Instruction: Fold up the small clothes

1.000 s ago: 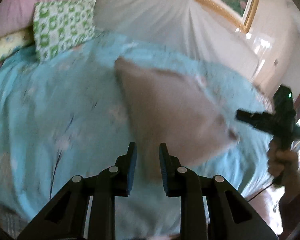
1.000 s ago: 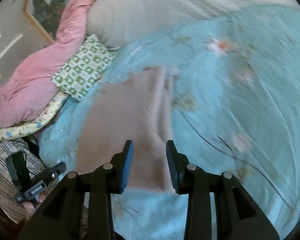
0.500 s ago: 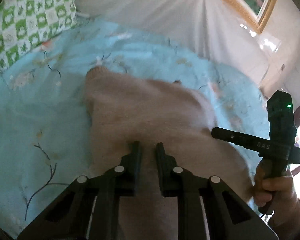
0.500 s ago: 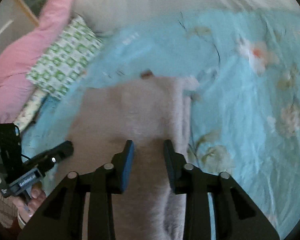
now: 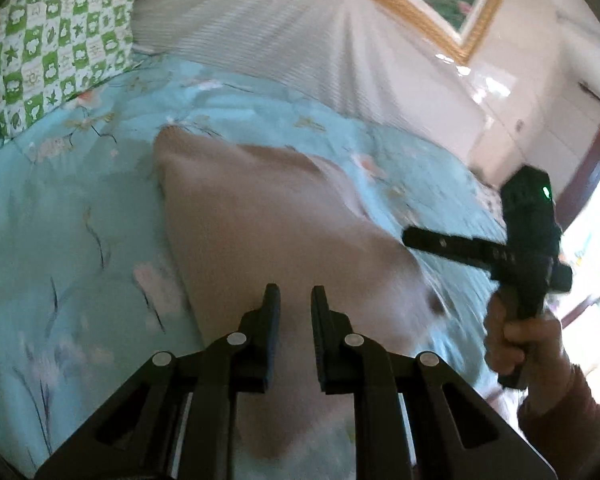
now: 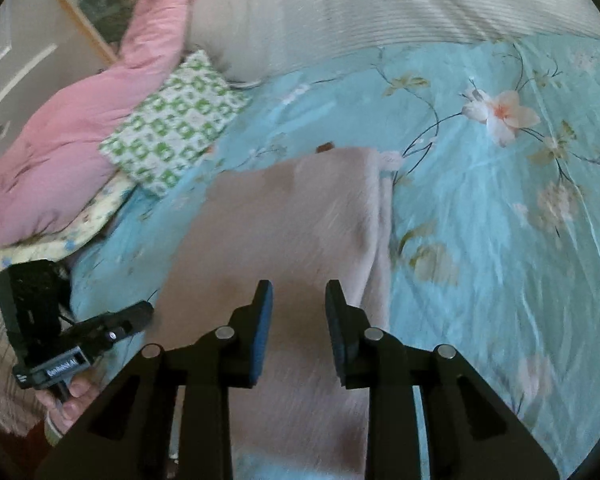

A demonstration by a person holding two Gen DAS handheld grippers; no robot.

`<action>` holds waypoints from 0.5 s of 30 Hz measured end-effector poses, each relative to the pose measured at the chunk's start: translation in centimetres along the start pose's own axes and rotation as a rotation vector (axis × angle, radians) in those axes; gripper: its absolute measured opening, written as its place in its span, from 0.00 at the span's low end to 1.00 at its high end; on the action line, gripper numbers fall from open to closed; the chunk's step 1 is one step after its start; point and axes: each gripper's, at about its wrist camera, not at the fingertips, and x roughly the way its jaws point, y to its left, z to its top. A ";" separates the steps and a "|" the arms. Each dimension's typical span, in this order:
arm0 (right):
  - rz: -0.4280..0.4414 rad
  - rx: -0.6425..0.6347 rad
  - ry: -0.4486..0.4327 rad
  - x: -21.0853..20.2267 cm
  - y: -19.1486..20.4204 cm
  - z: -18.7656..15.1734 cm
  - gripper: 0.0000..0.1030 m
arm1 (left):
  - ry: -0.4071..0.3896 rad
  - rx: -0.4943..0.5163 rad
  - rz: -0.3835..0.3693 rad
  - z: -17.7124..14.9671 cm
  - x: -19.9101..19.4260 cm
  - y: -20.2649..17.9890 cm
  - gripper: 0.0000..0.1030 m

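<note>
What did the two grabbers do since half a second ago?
Both pulled up and back from the sweater. The left gripper and right gripper have opened a bit wider; neither holds anything. The sweater stays flat on the blue quilt, and the green pillow hasn't moved.

Bed with turquoise floral cover (image 6: 480, 208). Directly on it: pinkish-beige garment (image 6: 292, 216), spread flat; green-checked pillow (image 6: 172, 124); pink quilt (image 6: 60, 152).
</note>
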 end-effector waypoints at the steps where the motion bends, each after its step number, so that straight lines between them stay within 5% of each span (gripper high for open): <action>1: 0.010 -0.007 0.003 -0.5 0.4 -0.7 0.28 | 0.002 0.004 -0.008 -0.7 -0.5 -0.4 0.14; 4: 0.010 -0.027 0.031 -1.4 0.9 -3.0 0.28 | 0.023 0.009 -0.045 -3.2 -1.4 -1.2 0.14; 8: -0.071 -0.028 0.084 -0.7 0.2 -5.6 0.28 | 0.097 0.013 0.040 -5.4 0.3 -0.7 0.13; 15: -0.100 0.009 0.076 -0.8 -1.3 -7.6 0.27 | 0.123 -0.028 0.032 -6.3 1.4 0.3 0.13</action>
